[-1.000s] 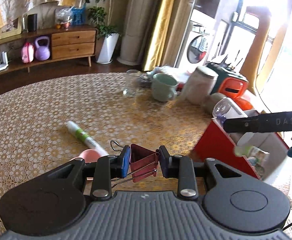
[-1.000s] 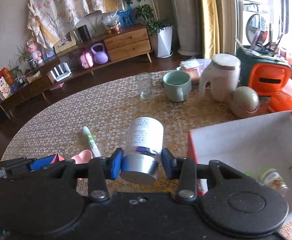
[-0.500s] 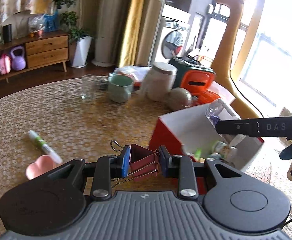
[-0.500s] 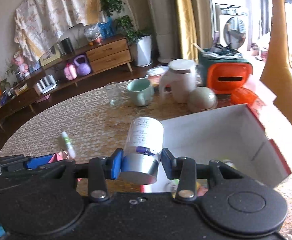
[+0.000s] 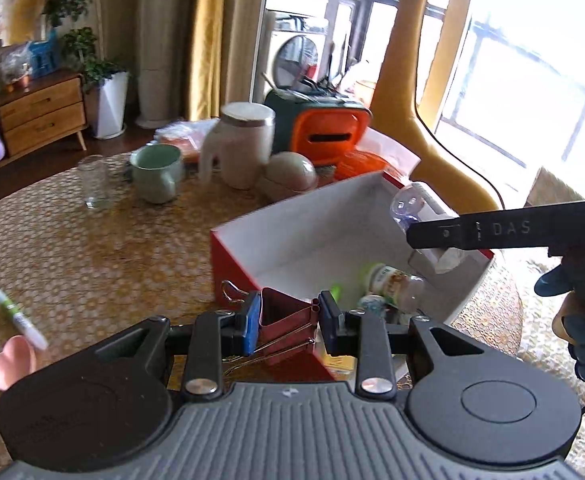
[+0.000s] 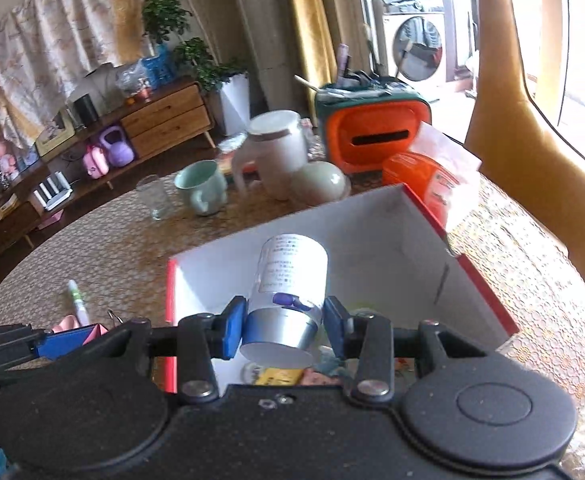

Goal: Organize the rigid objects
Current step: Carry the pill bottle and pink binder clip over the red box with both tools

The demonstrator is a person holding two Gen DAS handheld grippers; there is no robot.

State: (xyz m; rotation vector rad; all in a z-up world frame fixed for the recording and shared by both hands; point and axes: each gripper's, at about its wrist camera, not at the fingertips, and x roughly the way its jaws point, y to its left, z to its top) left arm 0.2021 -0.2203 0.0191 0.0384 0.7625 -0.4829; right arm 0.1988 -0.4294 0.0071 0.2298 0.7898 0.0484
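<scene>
Table [image 5: 72, 248] carries a glass [image 5: 94, 182], green mug [image 5: 157, 178], white jug [image 5: 238, 148], egg-shaped pot [image 5: 290, 170] and an orange-fronted case [image 5: 324, 128] along the far side; all stand behind the box [image 5: 236, 256], none between grippers and box. Marker [image 5: 18, 318] and pink dish [image 5: 12, 362] lie on the cloth at left, well apart from the box. Left gripper [image 5: 288, 318] is clamped on a red binder clip [image 5: 286, 316], held at the box's near left corner. Right gripper [image 6: 284, 322] is clamped on a white bottle [image 6: 288, 280] by its silver cap end, tilted, above the box interior. Box holds a small jar [image 5: 392, 284] with green cap and other small items on the floor near the front wall. Versus 1.0 s ago: both grippers have moved right, from over the open cloth to the box; the marker now sits far left in the left view; the bottle was beside the box, now over it. Box's far half shows bare white floor; its right rim [image 6: 488, 292] lies near the table edge.
</scene>
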